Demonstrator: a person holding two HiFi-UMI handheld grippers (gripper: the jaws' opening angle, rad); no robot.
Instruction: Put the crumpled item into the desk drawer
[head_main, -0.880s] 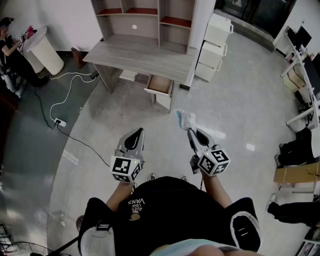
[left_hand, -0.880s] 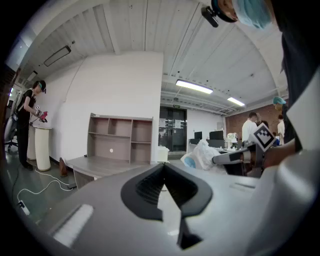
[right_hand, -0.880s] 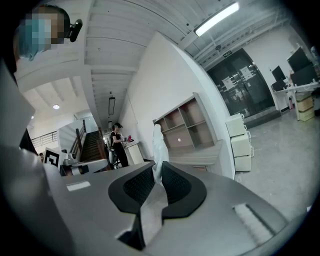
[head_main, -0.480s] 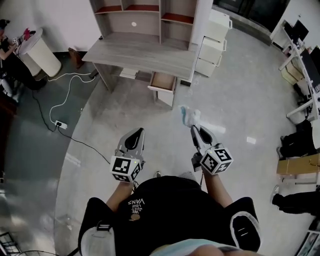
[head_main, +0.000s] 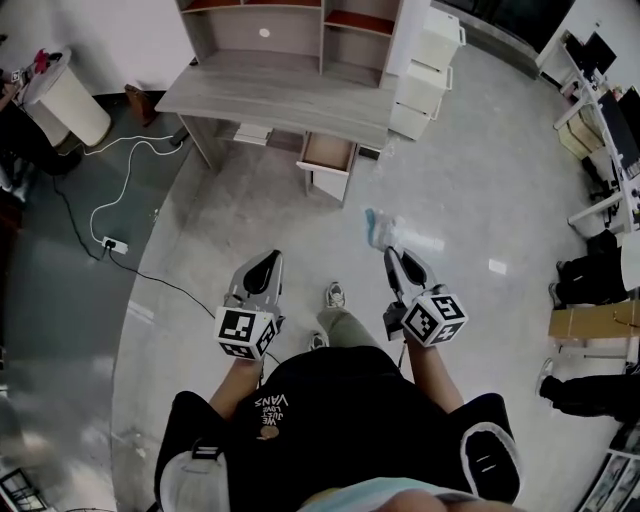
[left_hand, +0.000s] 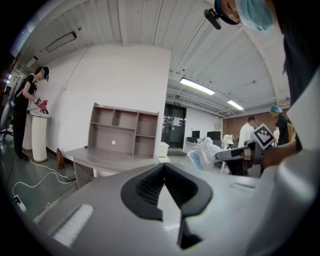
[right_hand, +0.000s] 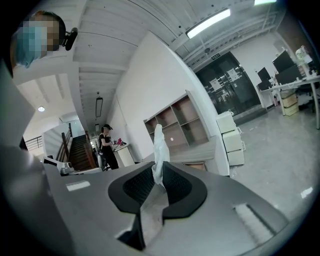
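Crumpled white-and-blue item (head_main: 380, 229) stands upright, pinched between the jaws of the right gripper (head_main: 393, 262), well apart from the desk drawer (head_main: 325, 152), which is pulled open.

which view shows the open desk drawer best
The head view: the desk drawer is seen from above, pulled out, inside visible. The right gripper view shows only a sliver of it; the left gripper view does not show it.

Both closed: left tongs (head_main: 270, 264), right tongs (head_main: 393, 257)
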